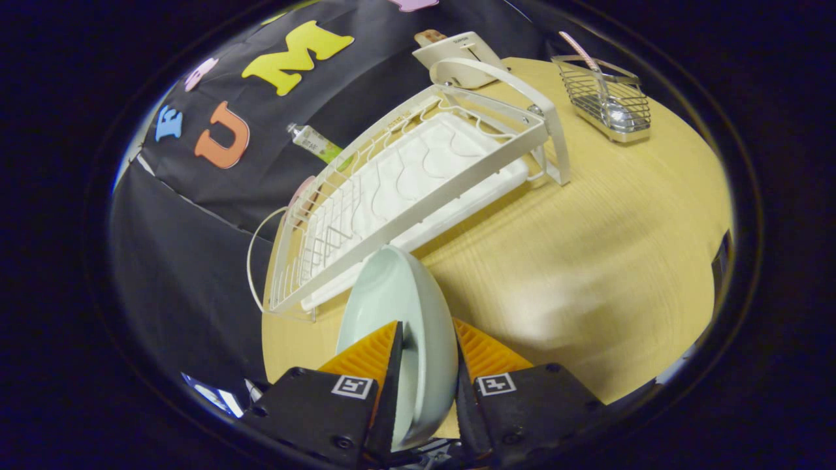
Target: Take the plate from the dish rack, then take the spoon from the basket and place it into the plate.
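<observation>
A pale wooden table [588, 248] fills the near and right part of the scene, with the booth's black cloth wall [183, 248] hanging behind it on the left and far side. The gripper [428, 339] is clenched on a pale green plate [398, 307], which stands on edge between the two fingers with its rim pointing away; one finger presses on the hollow inner face and the other on the rounded back. The plate is lifted out and sits just in front of the near corner of the white wire dish rack [405, 189], whose frame stretches away toward the far side with a white drip tray [424, 196] under its wires. The rack's slots look vacant, and a thin white loop of wire curves out from its left near end over the table's edge. Well beyond the rack, on the far right of the table, stands a small metal wire basket [607, 104]; a spoon [604, 98] rests in it, bowl down in the basket and its pinkish handle slanting up and out over the far rim. Behind the rack's far end sits a white boxy item [457, 55], too distorted to identify. Left of the rack, against the cloth, lies a small tube [317, 143] with a green end.
</observation>
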{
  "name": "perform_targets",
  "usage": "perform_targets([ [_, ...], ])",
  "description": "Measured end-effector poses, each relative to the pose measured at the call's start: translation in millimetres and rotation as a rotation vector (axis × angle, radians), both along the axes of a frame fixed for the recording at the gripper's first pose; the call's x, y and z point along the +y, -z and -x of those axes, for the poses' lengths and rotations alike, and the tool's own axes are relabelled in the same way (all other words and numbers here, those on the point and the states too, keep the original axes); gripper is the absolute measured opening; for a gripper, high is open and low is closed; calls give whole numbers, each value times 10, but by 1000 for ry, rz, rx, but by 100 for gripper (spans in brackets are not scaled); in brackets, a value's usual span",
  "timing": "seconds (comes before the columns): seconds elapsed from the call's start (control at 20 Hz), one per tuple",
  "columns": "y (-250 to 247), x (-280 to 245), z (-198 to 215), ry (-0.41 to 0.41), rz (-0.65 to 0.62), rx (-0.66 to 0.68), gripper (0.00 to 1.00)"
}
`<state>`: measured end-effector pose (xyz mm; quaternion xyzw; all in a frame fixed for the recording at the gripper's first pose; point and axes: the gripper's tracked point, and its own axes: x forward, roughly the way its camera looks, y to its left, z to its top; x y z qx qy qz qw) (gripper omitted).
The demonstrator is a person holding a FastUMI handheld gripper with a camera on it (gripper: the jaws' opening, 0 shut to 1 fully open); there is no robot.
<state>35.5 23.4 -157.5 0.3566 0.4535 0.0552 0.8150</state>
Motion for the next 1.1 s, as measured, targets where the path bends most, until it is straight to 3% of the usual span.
perform_targets([
  [0.7, -165, -492, -90, 48, 202, -127, 59],
  [1.1, -608, -1478, 92, 121, 560, -392, 62],
])
